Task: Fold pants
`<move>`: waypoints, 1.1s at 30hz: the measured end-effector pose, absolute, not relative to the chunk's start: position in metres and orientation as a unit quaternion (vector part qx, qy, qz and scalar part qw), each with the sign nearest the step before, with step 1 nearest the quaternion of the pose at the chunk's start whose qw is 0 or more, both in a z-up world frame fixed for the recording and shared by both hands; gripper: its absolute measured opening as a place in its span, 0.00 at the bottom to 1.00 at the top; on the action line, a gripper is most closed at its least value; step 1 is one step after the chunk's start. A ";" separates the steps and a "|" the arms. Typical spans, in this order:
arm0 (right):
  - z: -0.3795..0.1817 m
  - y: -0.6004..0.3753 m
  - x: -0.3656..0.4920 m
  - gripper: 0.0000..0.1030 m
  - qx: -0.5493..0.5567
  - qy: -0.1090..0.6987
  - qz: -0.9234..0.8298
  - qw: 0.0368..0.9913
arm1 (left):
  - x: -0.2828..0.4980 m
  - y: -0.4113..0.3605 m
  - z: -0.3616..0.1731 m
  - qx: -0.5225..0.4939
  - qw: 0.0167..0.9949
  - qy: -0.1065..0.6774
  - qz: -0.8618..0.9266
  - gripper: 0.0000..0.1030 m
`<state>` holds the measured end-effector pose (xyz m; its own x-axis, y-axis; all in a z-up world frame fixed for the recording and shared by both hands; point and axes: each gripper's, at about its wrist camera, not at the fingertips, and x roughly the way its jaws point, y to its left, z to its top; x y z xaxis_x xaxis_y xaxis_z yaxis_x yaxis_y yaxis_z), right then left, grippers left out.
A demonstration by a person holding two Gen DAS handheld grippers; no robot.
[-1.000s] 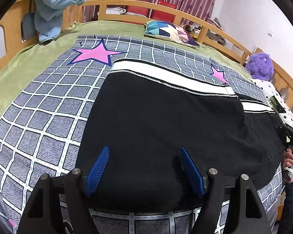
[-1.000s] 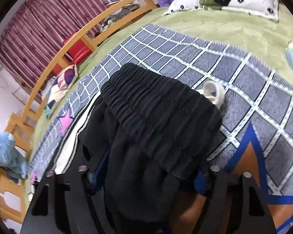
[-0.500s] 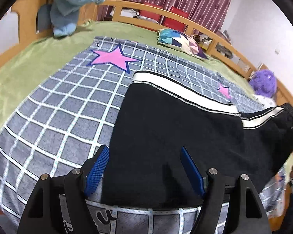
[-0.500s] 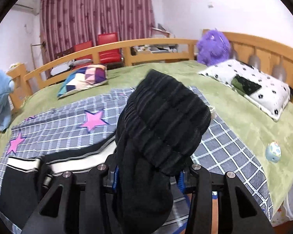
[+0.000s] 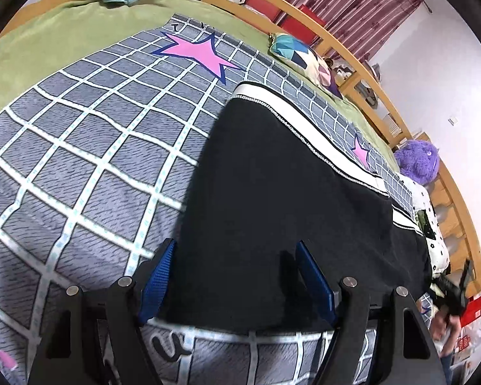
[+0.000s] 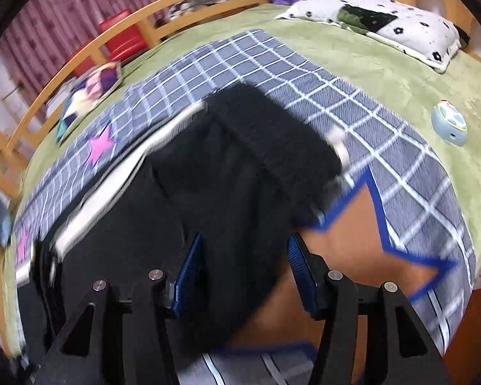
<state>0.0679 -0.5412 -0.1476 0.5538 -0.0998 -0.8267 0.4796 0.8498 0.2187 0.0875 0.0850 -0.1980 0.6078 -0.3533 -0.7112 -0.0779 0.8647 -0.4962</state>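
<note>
The black pants (image 5: 272,192) with a white side stripe lie across the grey checked blanket (image 5: 80,160). My left gripper (image 5: 234,266) is open with its blue pads either side of the pants' leg end. In the right wrist view the pants (image 6: 224,176) show their ribbed waistband (image 6: 272,141) lying on the blanket (image 6: 384,147). My right gripper (image 6: 243,253) is open over the waist end, and black cloth lies between its pads. The right wrist view is blurred by motion.
A wooden rail (image 5: 352,45) runs round the bed. A patchwork cushion (image 5: 301,57), a purple plush toy (image 5: 417,160) and a white dotted pillow (image 6: 384,22) lie along the edges. A small round blue toy (image 6: 450,123) sits on the green cover.
My right gripper had the waistband bunched and lifted between closed jaws; now its jaws are open and the waist end lies down on the blanket. My left gripper shifted slightly and stays open.
</note>
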 end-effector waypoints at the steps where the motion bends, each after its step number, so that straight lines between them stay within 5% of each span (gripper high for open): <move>1: -0.148 -0.536 0.061 0.54 0.200 0.441 -0.173 0.858 | 0.089 0.081 -0.199 -0.242 0.864 0.434 -0.077 0.69; 4: -0.147 -0.517 0.043 0.57 0.163 0.444 -0.147 0.869 | 0.090 0.070 -0.198 -0.210 0.878 0.426 -0.055 0.48; 6: -0.150 -0.504 0.035 0.57 0.149 0.447 -0.133 0.872 | 0.087 0.072 -0.194 -0.203 0.884 0.418 -0.048 0.24; 8: -0.153 -0.492 0.030 0.57 0.129 0.448 -0.132 0.875 | 0.084 0.078 -0.184 -0.216 0.886 0.406 -0.057 0.18; 23: -0.137 -0.469 0.007 0.57 0.087 0.419 -0.092 0.899 | 0.073 -0.083 -0.031 0.021 0.943 0.310 -0.115 0.15; 33: -0.134 -0.491 -0.009 0.57 0.146 0.415 -0.086 0.894 | 0.076 -0.212 -0.075 0.053 0.895 0.371 -0.244 0.15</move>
<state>-0.0094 -0.4915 -0.1344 0.6402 -0.0325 -0.7676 0.2752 0.9425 0.1896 0.0763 -0.2123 -0.0753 0.6065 -0.3967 -0.6890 0.4750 0.8758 -0.0861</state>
